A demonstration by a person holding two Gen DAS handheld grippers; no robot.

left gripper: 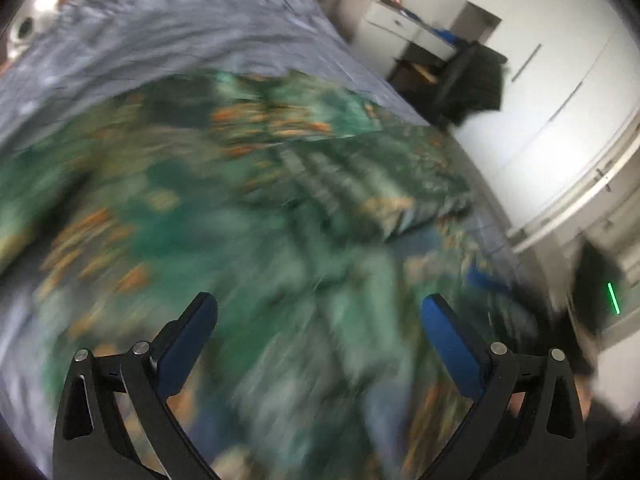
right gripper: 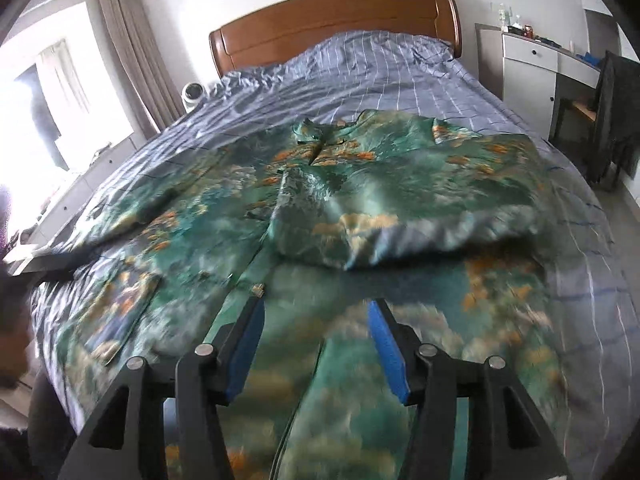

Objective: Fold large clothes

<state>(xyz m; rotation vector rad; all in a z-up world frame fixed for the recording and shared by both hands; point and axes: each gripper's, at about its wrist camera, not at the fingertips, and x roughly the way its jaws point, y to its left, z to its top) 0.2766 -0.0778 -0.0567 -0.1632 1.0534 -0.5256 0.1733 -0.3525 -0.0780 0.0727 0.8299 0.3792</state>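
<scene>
A large green garment with orange and pale patterns (right gripper: 304,208) lies spread on the bed, collar toward the headboard. Its right sleeve (right gripper: 420,216) is folded in over the body. The left sleeve (right gripper: 132,208) lies stretched out to the left. My right gripper (right gripper: 316,308) is open and empty, just above the lower part of the garment. My left gripper (left gripper: 320,304) is open and empty above the same garment (left gripper: 240,200), which is motion-blurred in that view.
The bed has a blue-grey checked sheet (right gripper: 360,72) and a wooden headboard (right gripper: 336,16). A white desk (right gripper: 532,60) and a chair draped in dark clothing (right gripper: 616,116) stand to the right. White wardrobe doors (left gripper: 560,92) line the wall. A window with curtains (right gripper: 80,92) is at left.
</scene>
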